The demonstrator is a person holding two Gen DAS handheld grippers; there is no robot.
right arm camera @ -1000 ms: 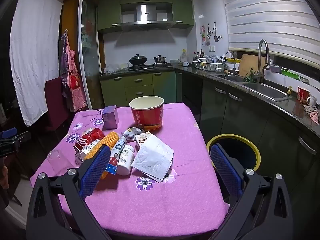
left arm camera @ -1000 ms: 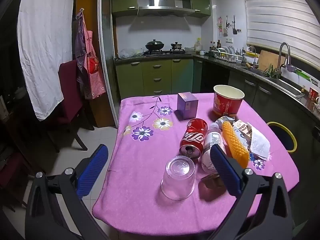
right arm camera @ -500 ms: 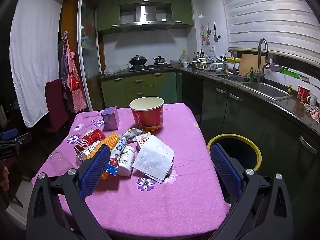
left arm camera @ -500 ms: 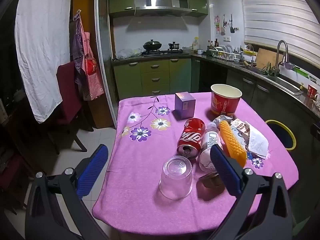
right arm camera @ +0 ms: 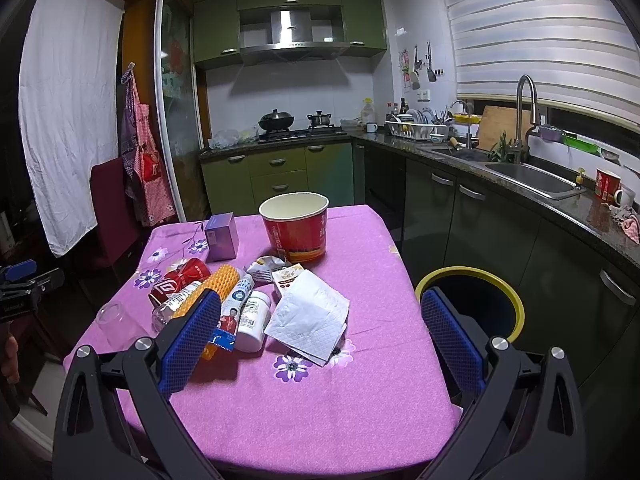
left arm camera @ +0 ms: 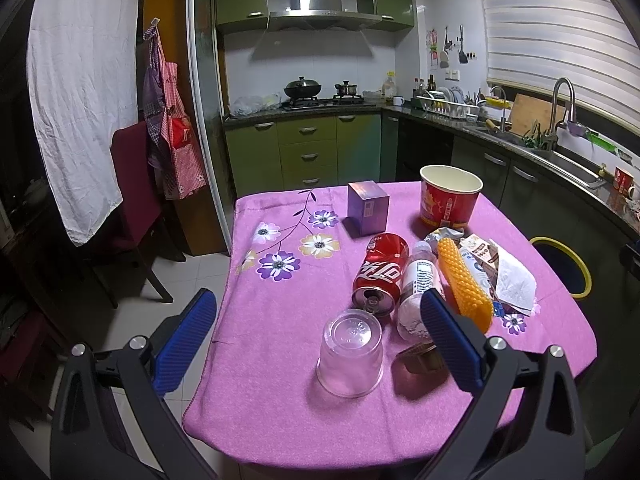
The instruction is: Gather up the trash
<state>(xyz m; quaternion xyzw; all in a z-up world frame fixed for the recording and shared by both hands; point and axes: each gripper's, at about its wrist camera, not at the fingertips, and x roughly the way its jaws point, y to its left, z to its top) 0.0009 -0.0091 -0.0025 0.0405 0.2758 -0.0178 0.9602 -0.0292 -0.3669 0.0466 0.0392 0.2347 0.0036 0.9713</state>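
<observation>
Trash lies on a pink flowered tablecloth (left arm camera: 280,360) (right arm camera: 360,392). In the left wrist view an upturned clear plastic cup (left arm camera: 350,352) stands nearest, behind it a red cola can (left arm camera: 382,274), a clear bottle (left arm camera: 416,292), an orange foam net (left arm camera: 464,284), a white napkin (left arm camera: 514,284) and a red paper bucket (left arm camera: 450,196). My left gripper (left arm camera: 320,338) is open, hovering before the cup. In the right wrist view the napkin (right arm camera: 310,314), a white pill bottle (right arm camera: 252,320), the net (right arm camera: 220,284) and the bucket (right arm camera: 294,226) lie ahead of my open right gripper (right arm camera: 320,338).
A dark bin with a yellow rim (right arm camera: 496,296) (left arm camera: 564,264) stands on the floor right of the table. A purple box (left arm camera: 367,208) sits at the table's far side. A red chair (left arm camera: 132,200) is to the left, with kitchen counters (right arm camera: 560,204) behind and right.
The left gripper has drifted slightly, so the table shifts a little in its view. Nothing on the table has moved, and both grippers stay open.
</observation>
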